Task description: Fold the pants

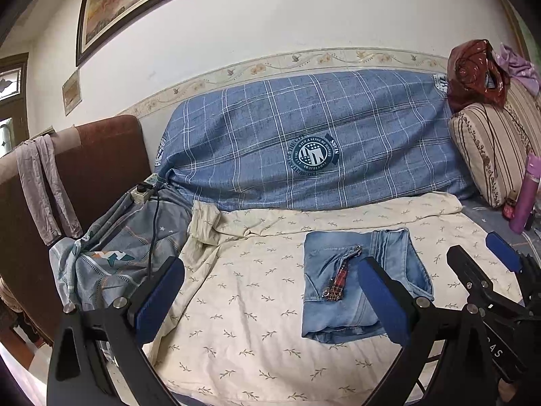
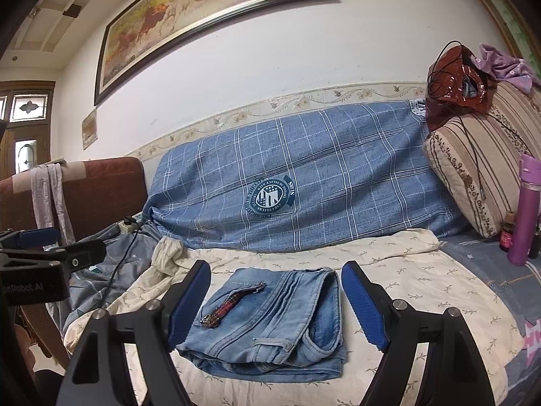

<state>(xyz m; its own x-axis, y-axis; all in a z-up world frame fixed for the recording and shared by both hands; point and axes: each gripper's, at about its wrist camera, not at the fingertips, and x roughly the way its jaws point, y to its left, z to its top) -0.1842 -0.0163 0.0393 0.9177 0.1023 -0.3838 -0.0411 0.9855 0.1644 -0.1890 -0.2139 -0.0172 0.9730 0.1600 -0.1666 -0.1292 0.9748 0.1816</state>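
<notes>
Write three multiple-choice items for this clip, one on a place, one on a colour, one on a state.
1. Where do the jeans lie?
A. On the cream sheet
B. On the striped pillow
C. Over the brown chair

2. What colour is the bottle at the right?
A. Green
B. Purple
C. White

3. What state are the jeans in?
A. Spread flat at full length
B. Hanging from a gripper
C. Folded into a compact stack

Answers:
1 A: the leaf-print cream sheet shows all around them.
2 B: it stands purple beside the pillow.
3 C: stacked layers show at the near edge, and both the left gripper and right gripper are open and empty.
</notes>
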